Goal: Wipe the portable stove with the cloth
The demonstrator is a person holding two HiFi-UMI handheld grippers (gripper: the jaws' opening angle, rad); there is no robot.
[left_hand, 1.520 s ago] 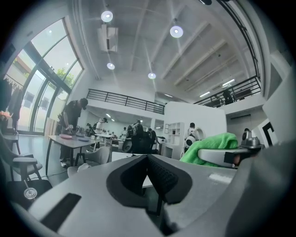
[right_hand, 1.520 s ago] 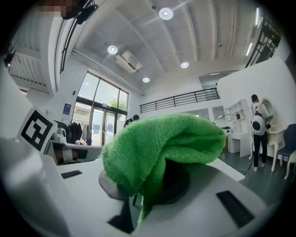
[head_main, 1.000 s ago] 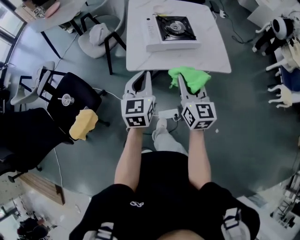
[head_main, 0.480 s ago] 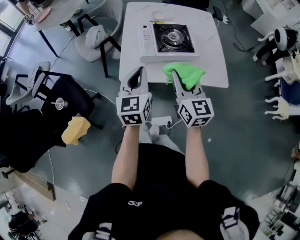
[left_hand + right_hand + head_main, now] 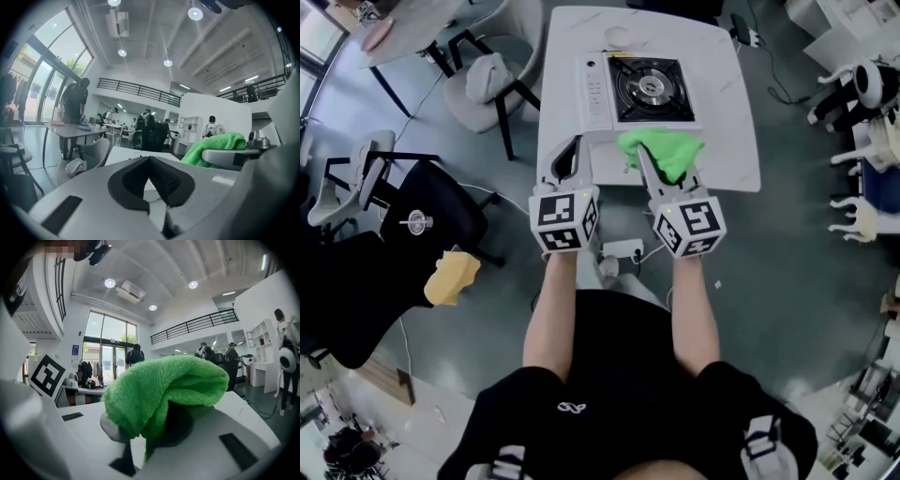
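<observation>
The portable stove (image 5: 637, 89), white with a black burner top, sits on the white table (image 5: 731, 150). My right gripper (image 5: 654, 159) is shut on the green cloth (image 5: 667, 153), which bunches over its jaws just short of the stove's near edge. In the right gripper view the cloth (image 5: 164, 380) drapes over the gripper (image 5: 154, 427) and hides the fingertips. My left gripper (image 5: 571, 150) hovers over the table's near-left edge beside the stove, shut and holding nothing. In the left gripper view its jaws (image 5: 150, 161) meet at the tips, with the cloth (image 5: 211, 147) to the right.
A grey chair (image 5: 487, 80) and a black office chair (image 5: 422, 216) stand left of the table, with a yellow cloth (image 5: 450, 277) near them. A white power strip (image 5: 619, 250) lies on the floor under my arms. White equipment (image 5: 862, 84) stands at the right.
Both grippers have moved forward, from short of the table's front edge to over its near part. The cloth has come close to the stove, still held.
</observation>
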